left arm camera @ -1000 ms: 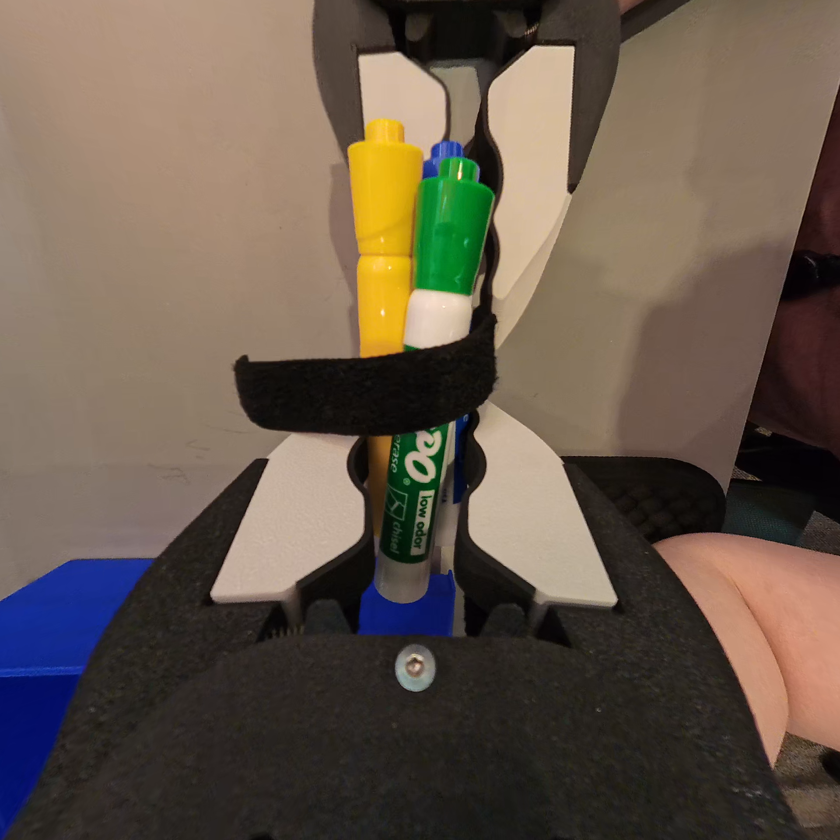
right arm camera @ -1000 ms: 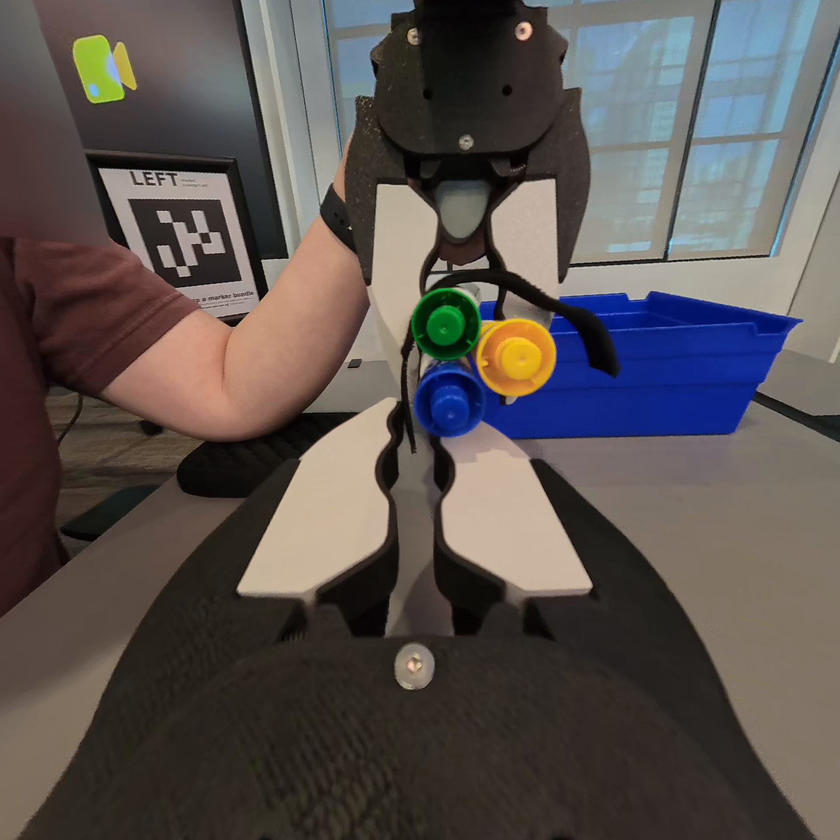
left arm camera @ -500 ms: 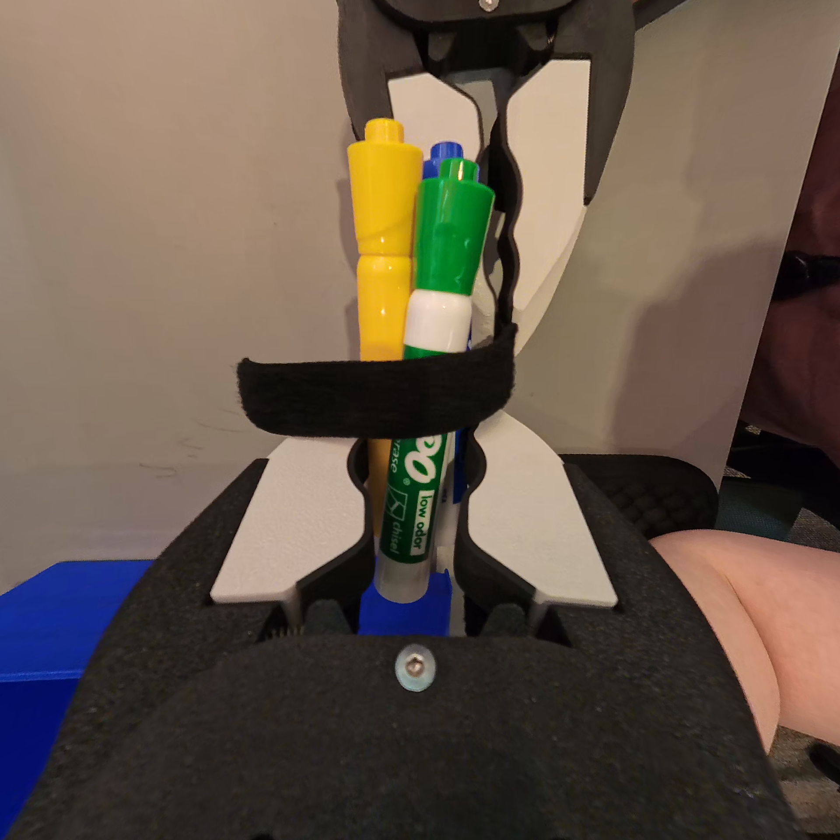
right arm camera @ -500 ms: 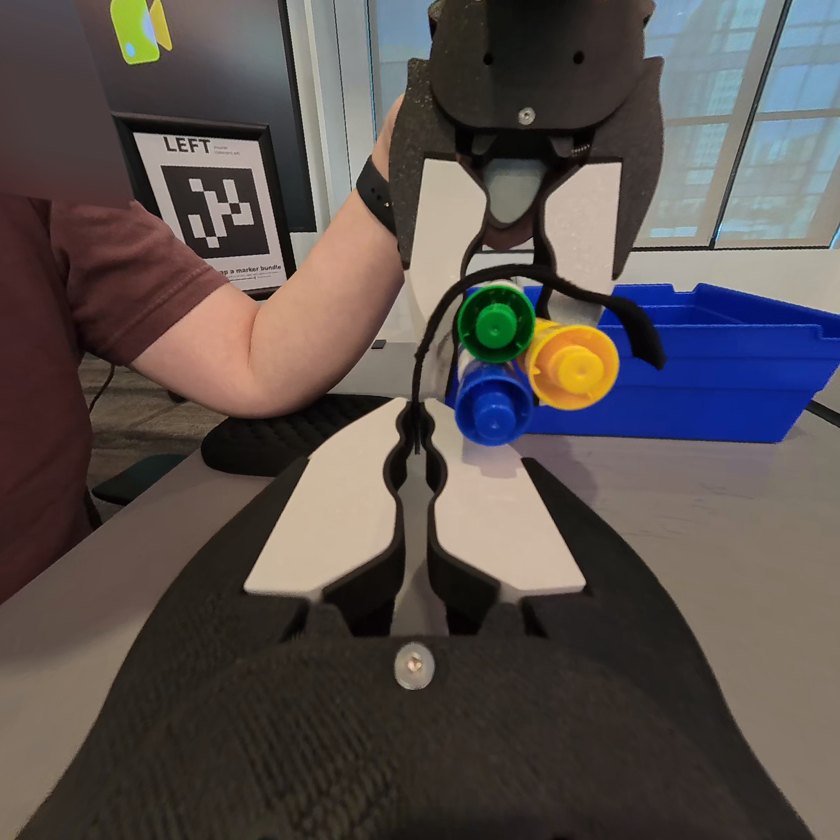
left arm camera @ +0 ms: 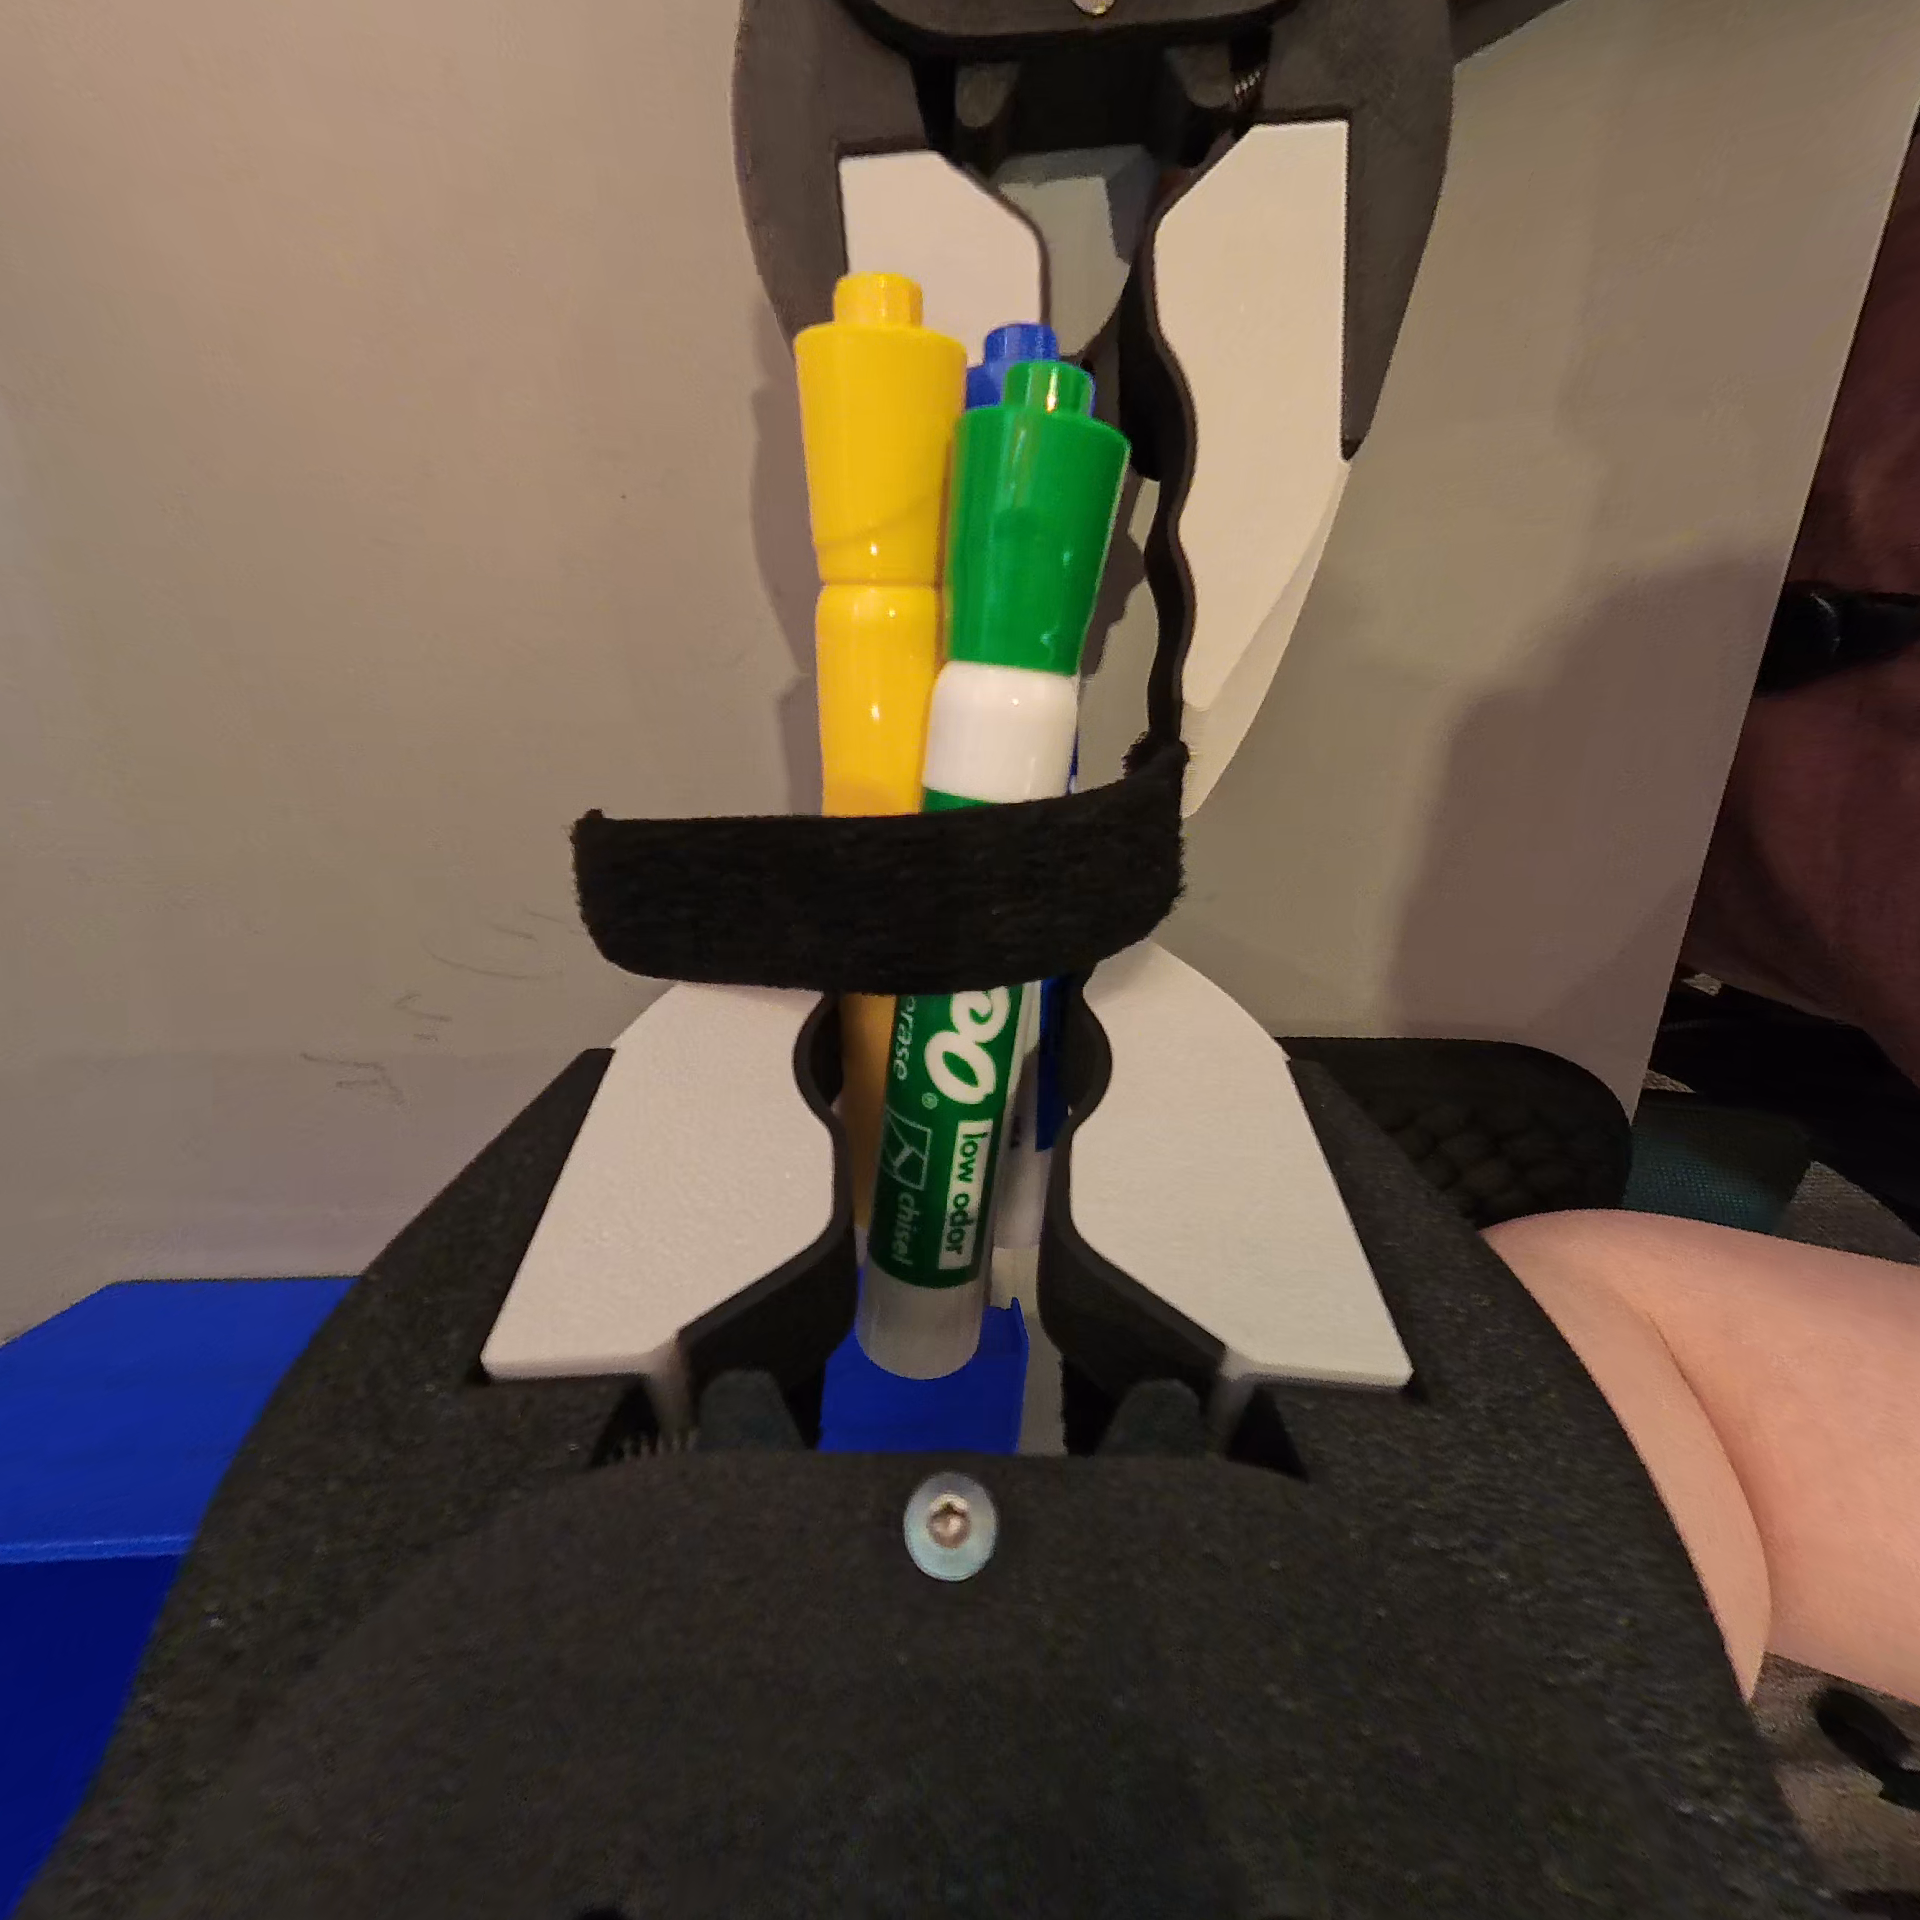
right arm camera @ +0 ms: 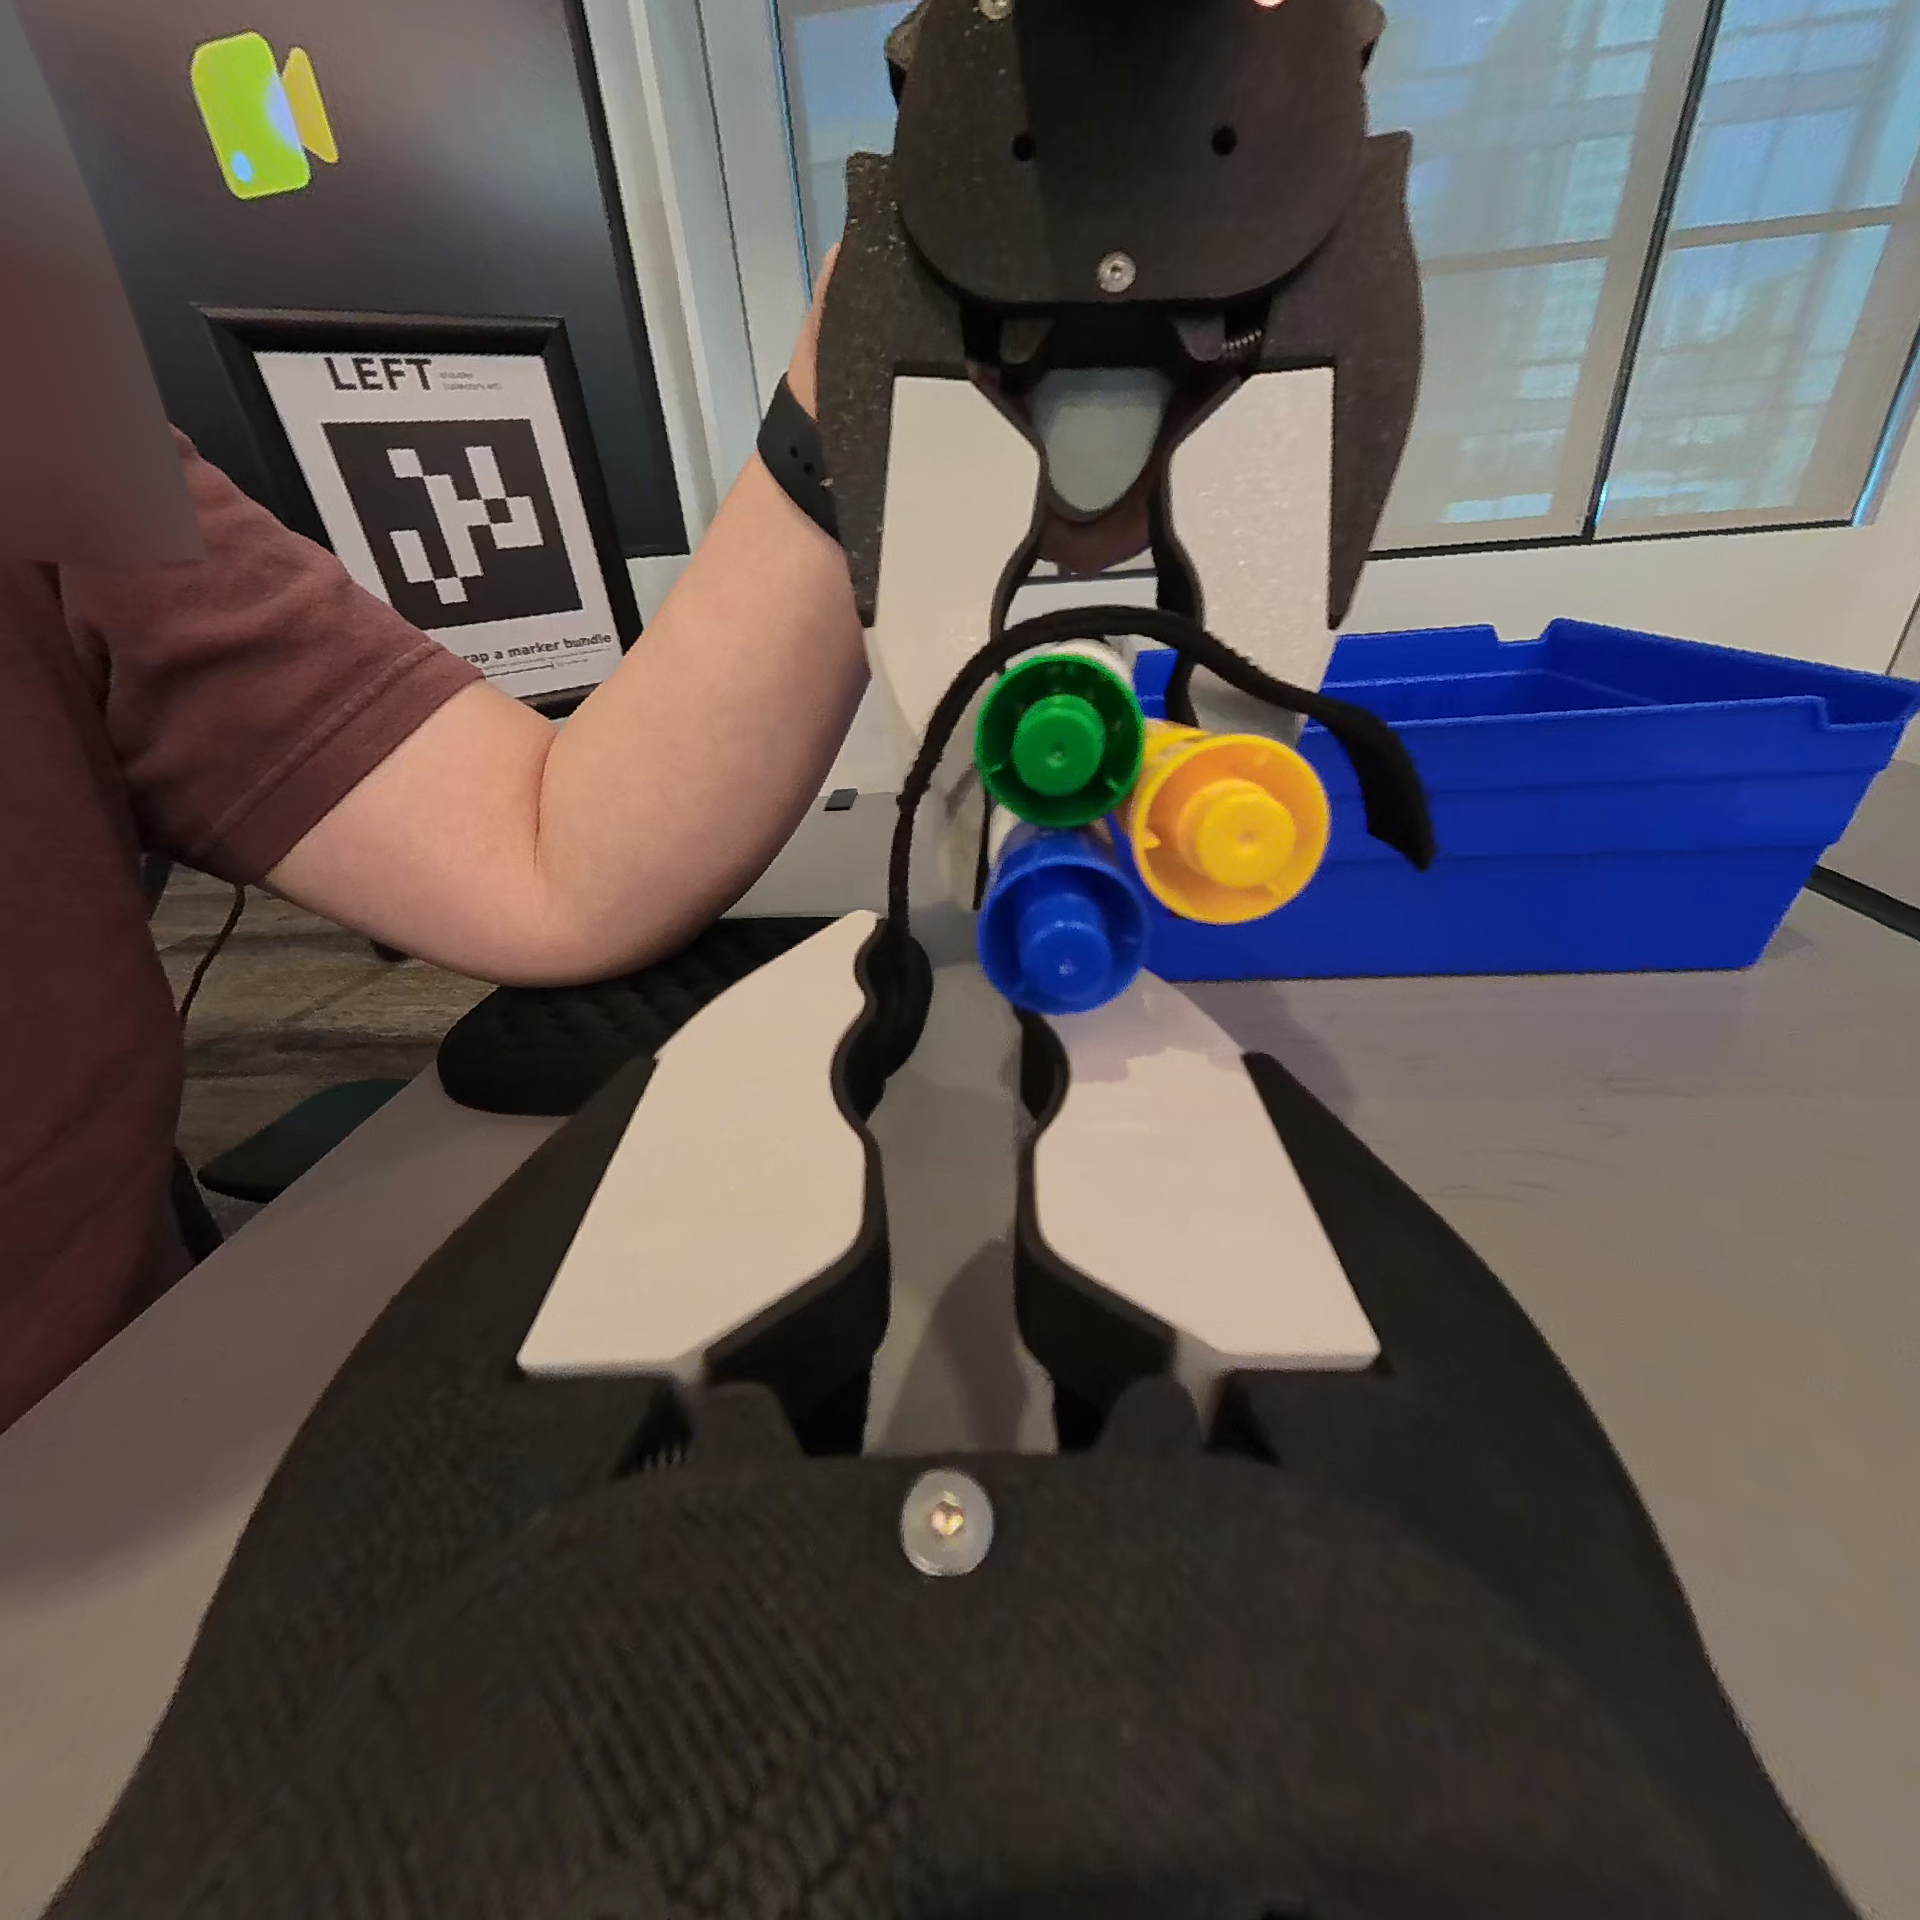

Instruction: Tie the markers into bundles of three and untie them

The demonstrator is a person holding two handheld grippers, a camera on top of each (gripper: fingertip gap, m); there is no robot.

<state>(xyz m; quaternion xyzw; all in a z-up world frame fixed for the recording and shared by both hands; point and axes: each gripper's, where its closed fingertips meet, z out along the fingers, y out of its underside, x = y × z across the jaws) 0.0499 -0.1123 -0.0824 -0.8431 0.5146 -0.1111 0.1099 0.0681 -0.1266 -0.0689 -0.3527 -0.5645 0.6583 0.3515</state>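
Observation:
My left gripper (left arm camera: 951, 1023) is shut on three markers held side by side: yellow (left arm camera: 878, 540), green (left arm camera: 1023, 582) and blue (left arm camera: 1023, 348) behind them. A black hook-and-loop strap (left arm camera: 873, 894) hangs in a loose loop around them. In the right wrist view the caps face me: green (right arm camera: 1055, 743), yellow (right arm camera: 1231, 826), blue (right arm camera: 1060, 925). The strap (right arm camera: 1371, 758) arcs over them. One strap end runs down to my right gripper (right arm camera: 956, 987). Its jaws stand a little apart, and the strap lies against the left fingertip (right arm camera: 883, 940).
A blue bin (right arm camera: 1558, 831) stands on the grey table (right arm camera: 1558, 1195) behind the markers. A person's arm (right arm camera: 623, 810) holds the left gripper (right arm camera: 1091, 665). A framed sign (right arm camera: 447, 499) and a black padded rest (right arm camera: 582, 1029) are at the left. The grippers are tip to tip, or close to it.
My right gripper drew the strap end sideways, widening the loop, and came closer to the markers. Its jaws were pinched on the strap and now stand slightly apart. My left gripper still holds the markers.

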